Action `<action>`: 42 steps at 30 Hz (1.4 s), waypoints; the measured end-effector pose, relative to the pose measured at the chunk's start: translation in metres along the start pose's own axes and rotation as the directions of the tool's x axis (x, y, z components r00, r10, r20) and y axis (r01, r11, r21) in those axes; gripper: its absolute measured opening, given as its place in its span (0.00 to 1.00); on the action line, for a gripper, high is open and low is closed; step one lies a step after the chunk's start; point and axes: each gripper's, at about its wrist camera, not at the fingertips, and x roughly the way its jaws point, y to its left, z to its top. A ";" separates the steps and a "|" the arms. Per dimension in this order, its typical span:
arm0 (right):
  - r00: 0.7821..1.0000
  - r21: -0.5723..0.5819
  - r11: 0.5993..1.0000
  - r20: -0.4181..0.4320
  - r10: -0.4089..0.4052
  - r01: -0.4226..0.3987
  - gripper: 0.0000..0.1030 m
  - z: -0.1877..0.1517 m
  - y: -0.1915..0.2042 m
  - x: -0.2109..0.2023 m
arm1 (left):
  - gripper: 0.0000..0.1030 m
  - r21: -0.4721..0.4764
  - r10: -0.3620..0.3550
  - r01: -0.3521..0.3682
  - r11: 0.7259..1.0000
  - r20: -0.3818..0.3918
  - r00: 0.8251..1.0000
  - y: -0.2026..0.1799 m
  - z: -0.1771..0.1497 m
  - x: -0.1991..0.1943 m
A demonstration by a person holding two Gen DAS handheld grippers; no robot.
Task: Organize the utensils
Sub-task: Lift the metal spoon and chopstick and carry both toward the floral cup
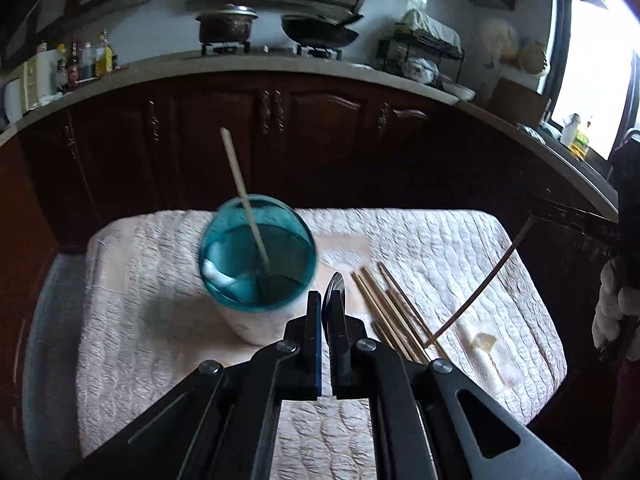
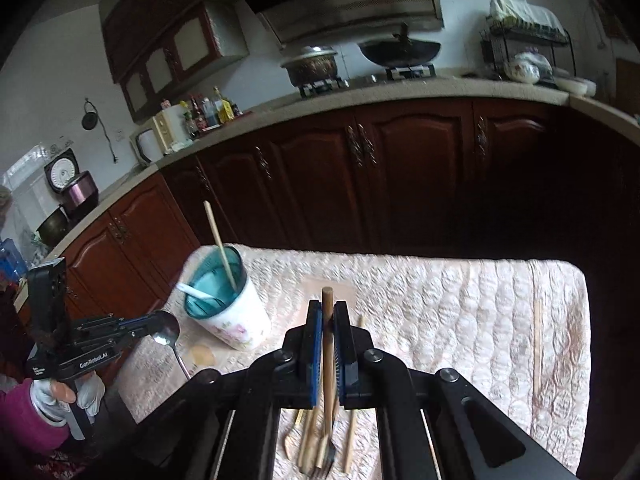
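A white cup with a teal inside (image 1: 258, 256) (image 2: 224, 304) stands on the quilted table, holding one chopstick (image 1: 244, 196) and a white spoon (image 2: 196, 292). My left gripper (image 1: 327, 300) (image 2: 154, 328) is shut on a metal spoon (image 1: 335, 286) (image 2: 167, 329), held above the table just right of the cup. My right gripper (image 2: 327, 308) is shut on a wooden-handled fork (image 2: 328, 344), whose tines hang below it. Several chopsticks (image 1: 392, 312) and wooden utensils (image 2: 308, 440) lie loose on the cloth.
The table's pale quilted cover (image 1: 440, 248) ends close behind the cup, with dark cabinets (image 2: 400, 168) and a counter beyond. One chopstick (image 2: 537, 348) lies alone at the right. A small pale scrap (image 2: 202, 354) lies by the cup. A gloved hand (image 2: 60, 396) holds the left gripper.
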 end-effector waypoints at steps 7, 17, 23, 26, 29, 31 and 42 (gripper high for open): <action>0.997 -0.051 0.997 0.055 0.054 -0.051 0.07 0.036 0.037 0.000 | 0.02 -0.055 0.097 -0.092 0.994 0.086 0.992 0.037 0.032 -0.023; 0.987 -0.148 0.982 0.091 0.131 -0.117 0.07 0.092 0.099 0.019 | 0.02 -0.066 0.259 -0.251 0.966 0.174 0.950 0.068 0.079 -0.020; 0.985 -0.188 0.973 0.081 0.152 -0.135 0.07 0.115 0.127 0.049 | 0.02 -0.039 0.329 -0.328 0.944 0.183 0.926 0.075 0.093 -0.001; 0.986 -0.193 0.972 0.076 0.151 -0.134 0.07 0.121 0.133 0.065 | 0.02 -0.010 0.360 -0.365 0.931 0.193 0.913 0.073 0.096 0.011; 0.987 -0.188 0.973 0.059 0.148 -0.135 0.07 0.123 0.137 0.084 | 0.02 0.016 0.378 -0.388 0.922 0.195 0.905 0.069 0.096 0.024; 0.988 -0.184 0.973 0.044 0.146 -0.136 0.07 0.122 0.137 0.096 | 0.02 0.027 0.381 -0.393 0.919 0.189 0.905 0.067 0.095 0.033; 0.986 -0.142 0.977 -0.071 0.148 -0.157 0.07 0.095 0.123 0.160 | 0.02 0.079 0.407 -0.419 0.904 0.140 0.903 0.058 0.081 0.070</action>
